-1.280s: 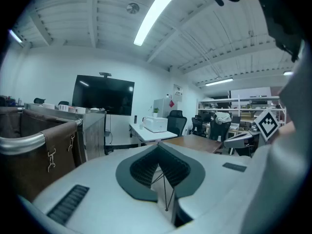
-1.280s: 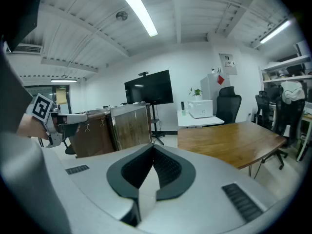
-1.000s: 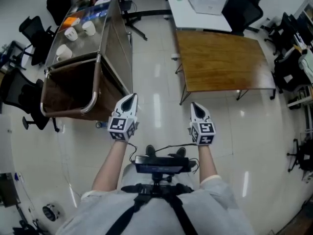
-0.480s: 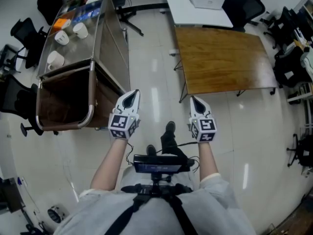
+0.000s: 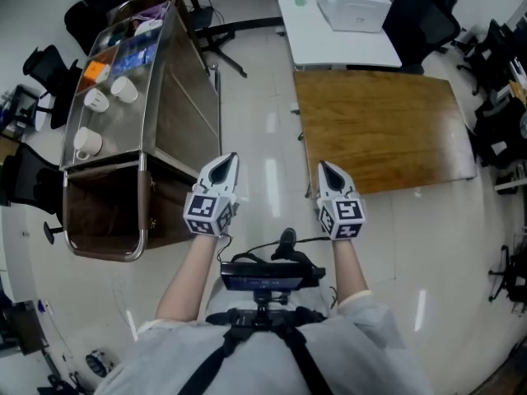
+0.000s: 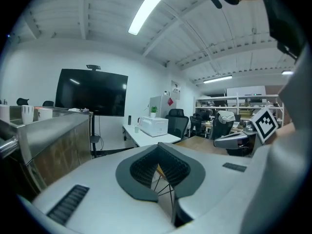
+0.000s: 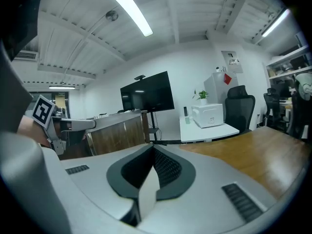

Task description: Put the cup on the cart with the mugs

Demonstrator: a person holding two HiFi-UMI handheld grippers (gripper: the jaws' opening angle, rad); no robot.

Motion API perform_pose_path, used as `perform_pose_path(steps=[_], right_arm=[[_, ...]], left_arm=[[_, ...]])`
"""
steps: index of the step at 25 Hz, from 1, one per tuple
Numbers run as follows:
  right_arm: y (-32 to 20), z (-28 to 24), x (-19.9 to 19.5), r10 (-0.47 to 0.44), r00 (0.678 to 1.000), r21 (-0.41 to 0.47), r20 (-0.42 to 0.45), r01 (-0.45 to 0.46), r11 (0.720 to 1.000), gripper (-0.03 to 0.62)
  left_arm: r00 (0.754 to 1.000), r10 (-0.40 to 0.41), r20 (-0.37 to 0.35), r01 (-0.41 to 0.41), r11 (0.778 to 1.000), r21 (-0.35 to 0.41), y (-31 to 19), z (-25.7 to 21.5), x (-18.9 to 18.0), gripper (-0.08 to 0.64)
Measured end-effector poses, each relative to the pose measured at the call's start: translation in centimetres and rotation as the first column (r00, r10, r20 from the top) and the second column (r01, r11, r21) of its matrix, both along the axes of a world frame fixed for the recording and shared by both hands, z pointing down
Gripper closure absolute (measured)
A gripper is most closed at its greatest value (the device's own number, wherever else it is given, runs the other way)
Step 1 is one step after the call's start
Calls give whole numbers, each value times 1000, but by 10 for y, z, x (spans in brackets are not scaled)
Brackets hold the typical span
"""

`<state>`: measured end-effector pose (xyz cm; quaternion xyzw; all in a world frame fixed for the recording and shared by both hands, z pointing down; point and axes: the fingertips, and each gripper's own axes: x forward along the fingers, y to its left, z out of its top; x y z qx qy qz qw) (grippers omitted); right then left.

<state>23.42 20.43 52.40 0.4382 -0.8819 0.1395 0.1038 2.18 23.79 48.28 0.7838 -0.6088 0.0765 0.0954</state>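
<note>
Head view: I see left tongs closed, empty, beside cart with mugs; right tongs closed, empty, near wooden tabletop.

Far-end clutter on the cart — too small to name; white table — cropped at top

Left open a lane of bare floor up the middle of the frame, hemmed by the cart at upper left and the wooden table at right. Narrowed at top centre between the black stand base and the white table.
</note>
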Motion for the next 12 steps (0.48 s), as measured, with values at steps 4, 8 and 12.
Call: perform_pose_path(steps=[4, 8, 12], right_arm=[[-42, -6, -2, -3, 1000, 3, 11, 3, 1000, 586], [-77, -9, -9, -12, 1000, -1, 15, 12, 1000, 586], [-117, -7, -26, -2, 1000, -9, 19, 2, 1000, 586]], left_arm=[[1000, 6, 19, -6, 1000, -5, -41, -7, 5, 554], [999, 28, 22, -28, 1000, -10, -80, -9, 4, 554], [999, 50, 18, -49, 999, -22, -122, -1, -6, 555]])
